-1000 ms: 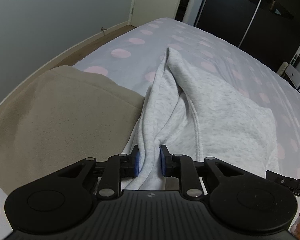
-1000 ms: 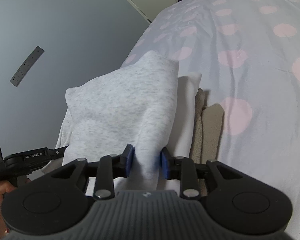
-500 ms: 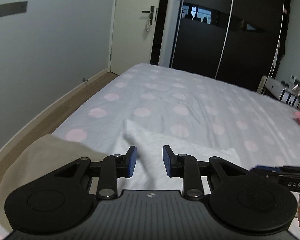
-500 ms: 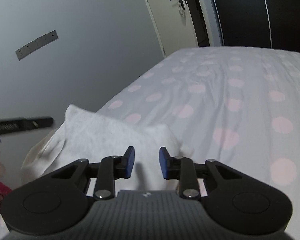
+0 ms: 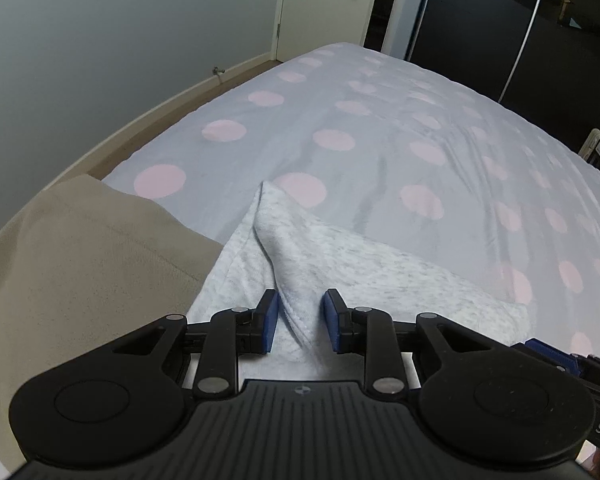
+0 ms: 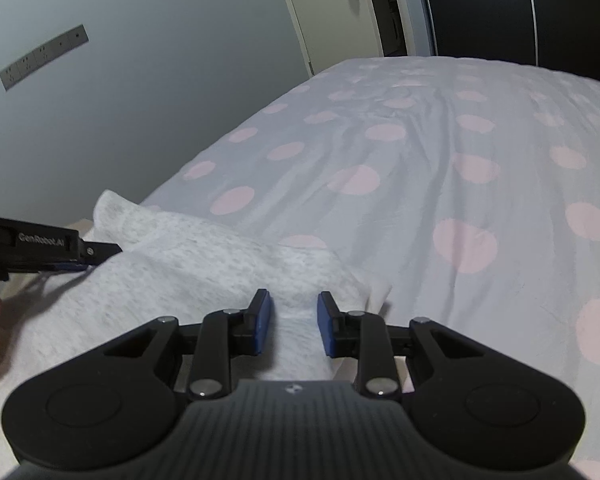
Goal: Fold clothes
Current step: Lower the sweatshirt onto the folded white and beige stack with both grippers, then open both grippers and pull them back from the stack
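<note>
The grey marled garment (image 5: 340, 264) lies on the dotted bedsheet (image 5: 380, 120), filling the lower middle of both wrist views, with a raised fold running up to a point at centre frame in the left view. A beige garment (image 5: 80, 260) sits beside it at lower left, touching its edge.

Your left gripper (image 5: 299, 322) has that fold ridge between its blue pads, yet a gap shows on either side, so it stands partly open with nothing clamped. Your right gripper (image 6: 288, 322) is the same: cloth lies between the pads, they do not press it, and the jaws are easing closed.

To do this step well, probably settling the fold flat, let the cloth drop fully before you draw away, and keep both corners level so the edge lands straight. Mind the beige piece; do not drag it along.

Both grippers point downward over the near edge, side by side, the left one showing at the left edge of the right view.
</note>
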Available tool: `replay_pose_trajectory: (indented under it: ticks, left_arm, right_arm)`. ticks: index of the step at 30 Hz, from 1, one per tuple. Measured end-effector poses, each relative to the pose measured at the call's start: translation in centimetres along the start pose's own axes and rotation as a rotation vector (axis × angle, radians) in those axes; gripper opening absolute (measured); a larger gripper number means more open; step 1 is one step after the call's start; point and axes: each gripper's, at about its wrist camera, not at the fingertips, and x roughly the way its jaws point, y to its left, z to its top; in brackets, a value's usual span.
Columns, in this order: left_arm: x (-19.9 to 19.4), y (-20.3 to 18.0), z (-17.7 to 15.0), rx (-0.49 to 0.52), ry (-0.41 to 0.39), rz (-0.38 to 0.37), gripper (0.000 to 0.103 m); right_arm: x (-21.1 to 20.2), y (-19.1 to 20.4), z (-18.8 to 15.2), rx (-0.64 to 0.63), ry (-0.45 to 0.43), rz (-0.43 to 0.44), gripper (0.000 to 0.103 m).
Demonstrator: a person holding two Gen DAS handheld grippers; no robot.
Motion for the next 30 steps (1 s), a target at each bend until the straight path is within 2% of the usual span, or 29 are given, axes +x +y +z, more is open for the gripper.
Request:
replay_pose_trajectory:
  ticks: [2,4,7,9,13,17,20,24,26,30]
  left_arm:
    - [-0.6,-0.2,0.0,0.015,-0.001,0.009,0.024]
    - [-1.9,-0.5,0.3,0.051,-0.035,-0.003,0.024]
    - [-5.7,0.1,-0.3,0.111,-0.106,-0.021,0.024]
    - [-8.5,0.7,-1.1,0.154,-0.142,-0.032,0.024]
    - [-13.2,2.2,-4.7,0.255,-0.138,-0.061,0.021]
    - [-14.6,3.1,-8.9,0.309,-0.12,-0.073,0.02]
    - [-12.8,4.0,-10.3,0.272,-0.069,-0.045,0.018]
    - [-10.7,5.1,-10.9,0.198,-0.035,-0.049,0.017]
    - [-10.9,5.0,-11.0,0.181,-0.04,-0.04,0.017]
    - [-13.4,4.3,-11.0,0.151,-0.063,-0.024,0.017]
  right_arm:
    - [-1.0,0.1,0.2,-0.006,-0.002,0.005,0.029]
    - [-2.0,0.1,0.4,-0.012,-0.003,0.011,0.03]
    - [-5.6,0.2,0.4,-0.089,-0.062,0.051,0.032]
    - [-8.0,0.3,-0.2,-0.119,-0.063,0.097,0.032]
    - [-11.8,1.2,-3.1,-0.194,-0.031,0.151,0.031]
    - [-13.1,2.3,-6.1,-0.23,0.026,0.185,0.028]
    - [-12.3,3.2,-7.6,-0.25,0.047,0.162,0.027]
    - [-10.7,3.7,-7.7,-0.23,0.101,0.123,0.027]
    - [-10.4,4.0,-7.6,-0.24,0.11,0.097,0.027]
    - [-12.6,3.8,-6.6,-0.158,0.134,0.084,0.027]
